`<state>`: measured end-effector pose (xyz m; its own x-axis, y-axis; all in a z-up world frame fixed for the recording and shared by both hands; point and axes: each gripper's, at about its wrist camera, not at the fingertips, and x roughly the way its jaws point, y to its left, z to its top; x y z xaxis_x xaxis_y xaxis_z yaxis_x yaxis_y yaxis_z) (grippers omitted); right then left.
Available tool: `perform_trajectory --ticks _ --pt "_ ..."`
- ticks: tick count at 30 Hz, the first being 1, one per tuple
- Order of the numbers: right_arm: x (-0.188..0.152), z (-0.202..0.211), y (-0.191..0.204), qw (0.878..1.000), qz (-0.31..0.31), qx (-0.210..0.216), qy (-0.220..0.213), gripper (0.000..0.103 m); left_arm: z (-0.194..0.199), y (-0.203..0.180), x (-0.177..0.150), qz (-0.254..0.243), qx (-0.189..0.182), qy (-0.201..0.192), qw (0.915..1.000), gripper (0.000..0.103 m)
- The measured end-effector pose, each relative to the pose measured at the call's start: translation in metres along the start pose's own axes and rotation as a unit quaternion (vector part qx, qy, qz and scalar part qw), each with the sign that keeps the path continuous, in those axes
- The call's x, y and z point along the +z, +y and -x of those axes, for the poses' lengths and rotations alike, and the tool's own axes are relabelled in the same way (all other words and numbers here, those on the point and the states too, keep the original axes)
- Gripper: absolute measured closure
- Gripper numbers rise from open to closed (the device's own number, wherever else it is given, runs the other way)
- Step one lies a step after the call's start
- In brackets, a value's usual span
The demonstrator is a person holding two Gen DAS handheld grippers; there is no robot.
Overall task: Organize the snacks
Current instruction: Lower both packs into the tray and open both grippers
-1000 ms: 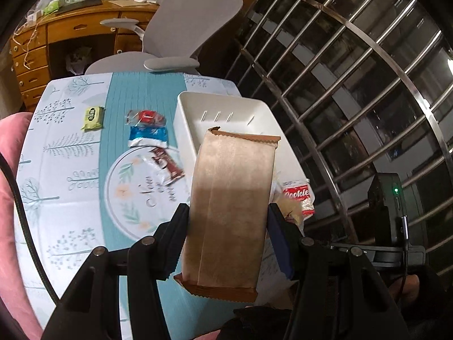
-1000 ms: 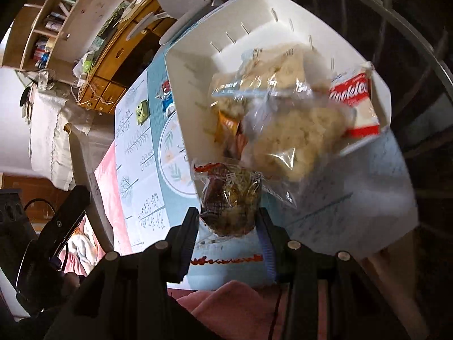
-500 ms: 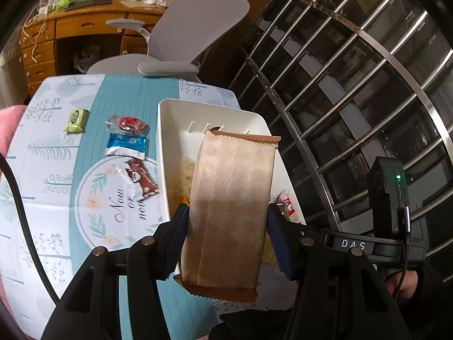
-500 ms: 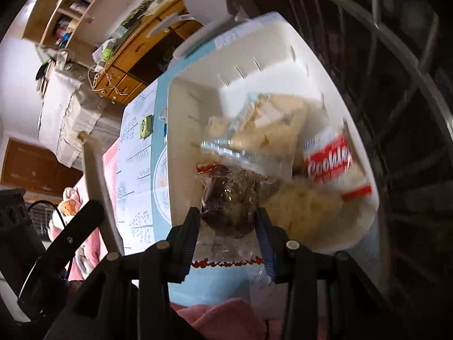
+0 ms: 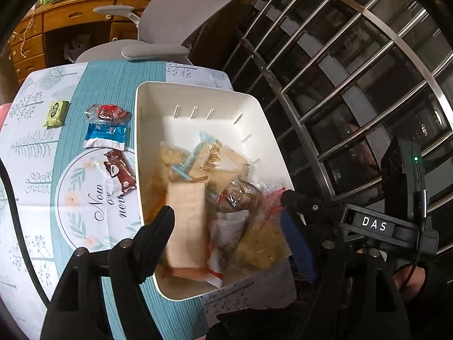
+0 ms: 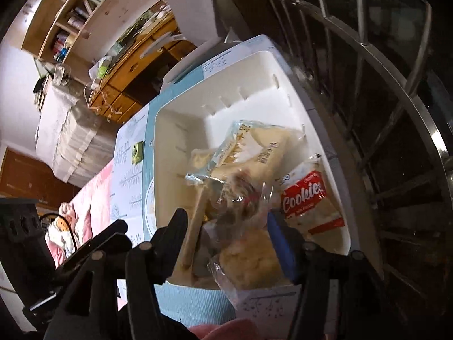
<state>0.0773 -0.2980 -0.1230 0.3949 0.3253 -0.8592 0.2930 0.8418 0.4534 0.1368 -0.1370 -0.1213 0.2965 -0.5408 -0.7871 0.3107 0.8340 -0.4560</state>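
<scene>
A white bin (image 5: 147,130) (image 6: 283,65) on the table holds several snack packets. My left gripper (image 5: 229,223) is open above the bin's near end. The tan paper packet (image 5: 187,223) is blurred between its fingers, free of them and falling into the bin; it shows edge-on in the right wrist view (image 6: 195,226). My right gripper (image 6: 226,232) is open over the same end. The clear packet with dark snacks (image 6: 240,195) (image 5: 240,195) lies in the bin just ahead of it, beside a red Cookies packet (image 6: 305,195).
Left of the bin on the teal and white tablecloth lie a green packet (image 5: 56,109), a red packet (image 5: 109,112), a blue packet (image 5: 105,135) and a brown packet (image 5: 120,173). A grey chair (image 5: 170,28) stands behind the table. A metal window grille (image 5: 354,70) runs along the right.
Both grippers opened over the bin. The tan packet left the left gripper and drops into the bin. The dark snack packet left the right gripper and now lies in the bin.
</scene>
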Motion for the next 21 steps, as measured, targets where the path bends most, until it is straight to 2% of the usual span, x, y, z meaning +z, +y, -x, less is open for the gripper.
perform_trajectory --ticks 11,17,21 --pt "-0.015 -0.004 0.011 1.0 -0.021 0.0 0.007 0.044 -0.007 0.022 -0.012 0.013 -0.001 0.072 0.9974 0.027" --pt "-0.028 -0.011 0.031 0.999 -0.042 0.001 0.005 0.044 0.014 0.045 -0.017 0.003 0.008 0.084 0.9964 0.027" --pt "-0.041 -0.018 0.05 0.997 -0.077 0.009 0.002 0.044 0.036 0.073 -0.02 0.004 0.013 0.091 0.9957 0.027"
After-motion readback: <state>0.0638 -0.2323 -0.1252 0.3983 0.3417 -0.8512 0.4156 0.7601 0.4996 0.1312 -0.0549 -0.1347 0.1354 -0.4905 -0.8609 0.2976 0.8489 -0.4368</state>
